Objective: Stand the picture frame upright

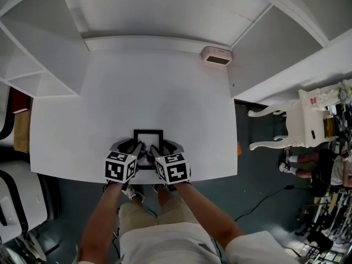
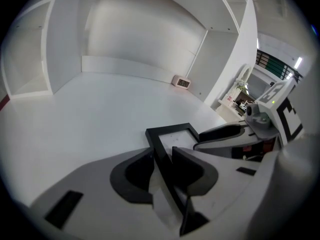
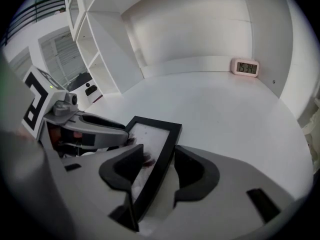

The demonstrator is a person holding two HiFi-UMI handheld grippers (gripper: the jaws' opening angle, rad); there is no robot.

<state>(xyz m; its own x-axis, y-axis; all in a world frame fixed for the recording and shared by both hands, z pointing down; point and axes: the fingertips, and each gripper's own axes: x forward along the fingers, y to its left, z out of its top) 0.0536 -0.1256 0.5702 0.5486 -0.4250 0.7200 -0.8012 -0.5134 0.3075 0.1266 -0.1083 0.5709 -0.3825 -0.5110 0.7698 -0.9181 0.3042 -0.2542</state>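
1. Picture frame (image 1: 148,139) lies flat on the white table (image 1: 137,87), close to the near edge and directly in front of me.
2. My left gripper (image 2: 162,154) has its jaws drawn in narrow, and the pads press the frame's black left side between them.
3. My right gripper (image 3: 159,156) sits astride the frame's right side with its jaws half closed. The inner pad lies over the glass. The outer pad seems to stand just clear of the black edge, though the angle is poor.
4. Both grippers sit side by side, nearly touching.
5. A small clock (image 1: 216,55) stands at the table's far right corner, well apart from the frame.
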